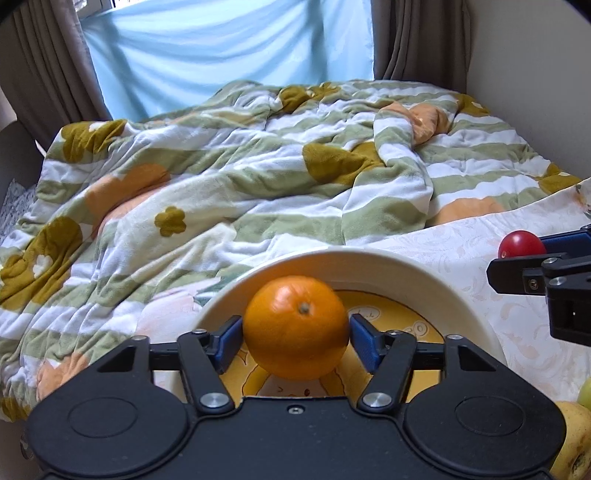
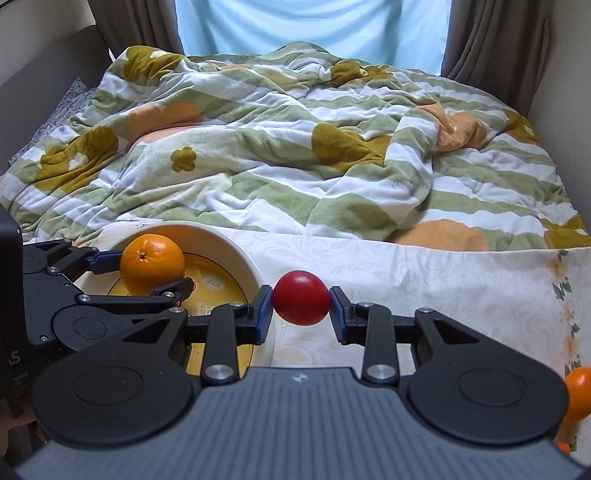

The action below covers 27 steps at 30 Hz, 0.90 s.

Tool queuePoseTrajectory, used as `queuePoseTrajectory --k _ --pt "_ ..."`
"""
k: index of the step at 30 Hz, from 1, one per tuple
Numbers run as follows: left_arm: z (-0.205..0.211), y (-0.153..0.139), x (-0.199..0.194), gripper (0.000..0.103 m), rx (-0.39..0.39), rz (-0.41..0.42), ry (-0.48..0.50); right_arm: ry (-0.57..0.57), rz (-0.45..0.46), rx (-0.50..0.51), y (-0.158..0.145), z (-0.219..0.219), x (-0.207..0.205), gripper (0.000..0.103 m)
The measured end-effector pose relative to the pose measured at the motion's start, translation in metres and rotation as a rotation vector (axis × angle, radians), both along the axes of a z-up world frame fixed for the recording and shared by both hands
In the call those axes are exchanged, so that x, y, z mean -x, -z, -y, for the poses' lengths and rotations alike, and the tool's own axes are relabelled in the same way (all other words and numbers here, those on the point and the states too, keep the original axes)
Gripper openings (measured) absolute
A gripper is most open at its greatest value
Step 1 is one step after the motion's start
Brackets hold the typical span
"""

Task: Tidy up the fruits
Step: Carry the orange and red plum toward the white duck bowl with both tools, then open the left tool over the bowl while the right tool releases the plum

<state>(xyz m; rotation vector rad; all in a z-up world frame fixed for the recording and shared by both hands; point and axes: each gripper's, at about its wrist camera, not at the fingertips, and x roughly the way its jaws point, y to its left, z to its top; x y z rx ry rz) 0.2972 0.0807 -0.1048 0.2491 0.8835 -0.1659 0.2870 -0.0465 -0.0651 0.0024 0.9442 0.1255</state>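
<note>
Fruit sits between both sets of jaws. Nearest in the left wrist view, the left gripper [image 1: 295, 338] has its jaws spread wide around an orange [image 1: 296, 326]; the blue pads [image 1: 364, 341] stand just at the fruit's sides, and whether they press on it cannot be told. No earlier picture is given, so only this stance is told. The orange is nearly round, with no clear long axis, and its stem end points up and a little toward the right jaw. It sits over the yellow floor of a cream bowl [image 1: 369, 258], whose rim curves just beyond the jaws. In the right wrist view, the right gripper [image 2: 301, 306] is clamped on a red tomato [image 2: 301, 297], both blue pads touching its sides; the tomato is slightly wider than tall, its longer axis running from jaw to jaw, and it hangs above the pale patterned tablecloth [image 2: 424, 280] just right of the bowl. At the lower right edge of that view another orange fruit [image 2: 580, 391] lies on the cloth, well right of the jaws. Beyond the table lies a bed with a rumpled striped blanket [image 2: 295, 147], and farthest back hang brown curtains [image 2: 491, 37] beside a light blue sheet [image 2: 314, 26].
</note>
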Motion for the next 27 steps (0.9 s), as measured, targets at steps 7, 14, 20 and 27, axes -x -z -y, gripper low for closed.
queuePoseTrajectory --k 7,14,20,27 --pt "-0.011 -0.012 0.018 0.098 0.002 0.012 -0.008 0.007 0.009 -0.003 -0.007 0.0 0.001 0.048" --pt "-0.031 -0.02 0.042 0.098 0.041 -0.035 -0.052 -0.061 0.002 -0.009 -0.007 -0.019 -0.002 0.048" --pt "-0.043 -0.019 0.055 0.098 0.031 -0.043 -0.107 -0.14 -0.017 -0.02 0.007 -0.048 -0.008 0.048" --pt "-0.052 -0.015 0.058 0.098 0.021 -0.052 -0.135 -0.157 -0.023 -0.029 0.024 -0.063 -0.013 0.048"
